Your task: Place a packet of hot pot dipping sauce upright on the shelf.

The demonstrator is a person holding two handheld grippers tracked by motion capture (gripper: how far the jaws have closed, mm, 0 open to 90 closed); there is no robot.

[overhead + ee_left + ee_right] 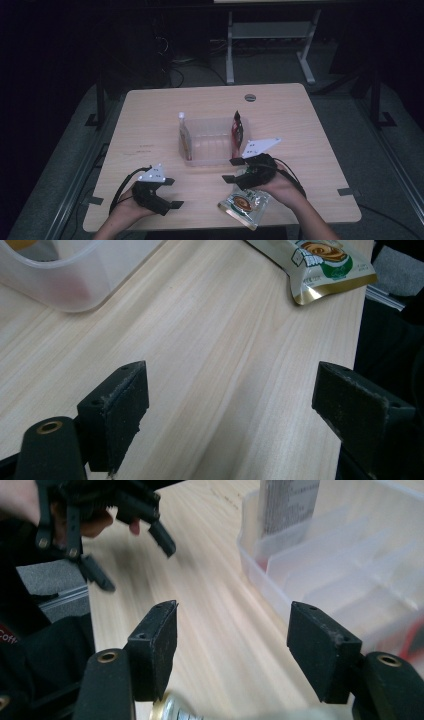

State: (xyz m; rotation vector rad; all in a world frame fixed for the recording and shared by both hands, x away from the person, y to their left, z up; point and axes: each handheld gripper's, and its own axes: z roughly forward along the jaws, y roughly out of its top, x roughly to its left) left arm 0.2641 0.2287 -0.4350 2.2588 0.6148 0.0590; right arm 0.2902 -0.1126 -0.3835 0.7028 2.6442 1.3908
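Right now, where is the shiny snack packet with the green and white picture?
In the high view, the shiny snack packet lies flat at the wooden table's near edge, right of centre, just below the right gripper.

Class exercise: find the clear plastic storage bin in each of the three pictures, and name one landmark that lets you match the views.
High view: the clear plastic storage bin sits mid-table, beyond both grippers.
Left gripper view: its rounded corner fills the top left.
Right gripper view: its ribbed wall takes the upper right.
Shared landmark: the green-and-white snack pouch at the table's near edge, seen top right in the left gripper view.
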